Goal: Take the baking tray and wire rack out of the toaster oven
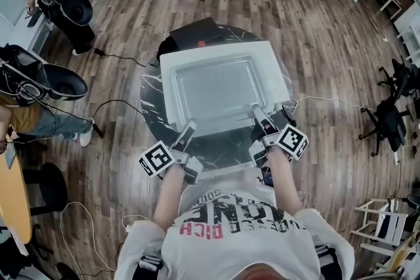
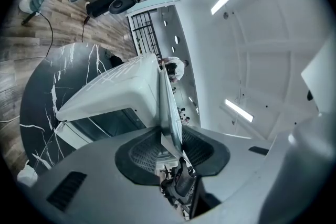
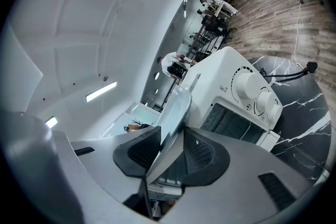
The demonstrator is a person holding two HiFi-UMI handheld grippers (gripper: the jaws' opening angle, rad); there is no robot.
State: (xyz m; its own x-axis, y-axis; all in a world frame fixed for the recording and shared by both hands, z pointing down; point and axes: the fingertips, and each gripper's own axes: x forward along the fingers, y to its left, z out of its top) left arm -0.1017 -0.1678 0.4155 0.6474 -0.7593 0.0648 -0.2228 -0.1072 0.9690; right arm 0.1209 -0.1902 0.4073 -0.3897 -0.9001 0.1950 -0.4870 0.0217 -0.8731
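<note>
Baking tray pinched between jaws (both pairs).

The round black marbled worktop is seen steeply from above in the head view. The flat grey metal baking tray, shared by all views, is seen edge-on, very close, in both gripper views.

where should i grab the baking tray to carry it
Grip the baking tray by its thin, flat near rim, coming in level from the person's side, one gripper toward each near corner. The rim is slim enough to fit between the fingers, and two spread holds should keep the wide pan level. The left gripper and right gripper clamp it there.
</note>
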